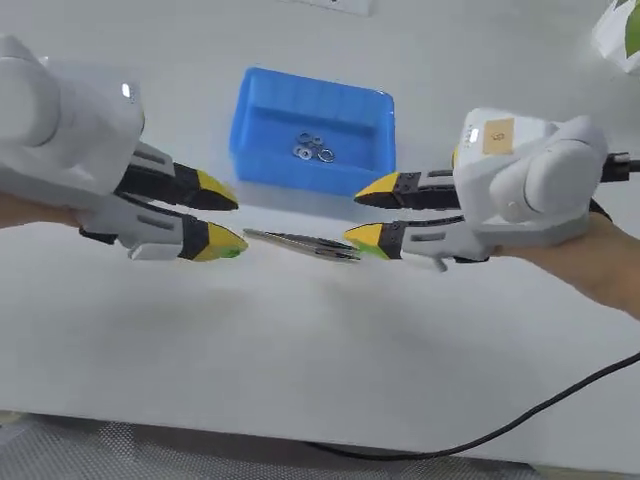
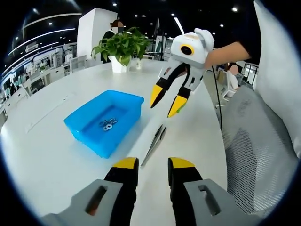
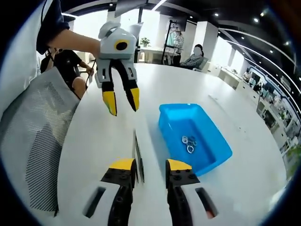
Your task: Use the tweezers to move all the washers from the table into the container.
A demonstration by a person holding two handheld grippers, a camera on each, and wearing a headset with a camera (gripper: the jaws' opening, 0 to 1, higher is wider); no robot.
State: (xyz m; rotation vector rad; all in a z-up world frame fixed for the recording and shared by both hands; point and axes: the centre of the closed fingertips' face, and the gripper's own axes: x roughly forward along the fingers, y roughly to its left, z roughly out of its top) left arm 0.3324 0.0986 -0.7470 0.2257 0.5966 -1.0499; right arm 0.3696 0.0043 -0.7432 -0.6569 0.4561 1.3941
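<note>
Black cable (image 1: 500,430) runs off the worktop's (image 1: 300,340) near edge at the right corner.

Mid-depth, both grippers hang above the worktop, tips facing each other, apart.
- Left gripper (image 1: 222,215): jaws moderately apart, nothing between them. Its own view agrees (image 2: 153,165).
- Right gripper (image 1: 357,217): same gap, nothing held. Its own view agrees (image 3: 150,165).

Each also shows in the other's view, jaws spread and pointing down: right (image 2: 165,104), left (image 3: 123,106).

Tweezers (image 1: 300,243) lie flat on the worktop between the two sets of tips, not gripped. One end sits just beside the right gripper's lower jaw tip; we can't tell if it touches. In the left gripper view the tweezers (image 2: 154,143) lie just ahead of the jaw gap. In the right gripper view they (image 3: 138,157) run forward from just inside one jaw tip.

Further back, toward the far edge, a blue container (image 1: 310,90) sits upright, apart from the tweezers and both grippers. Washers (image 1: 313,148) lie clustered on its floor near the middle, as both gripper views show (image 2: 108,125) (image 3: 189,142). We can't get an exact count.

Potted plant (image 2: 120,47) stands at the worktop's far end.
</note>
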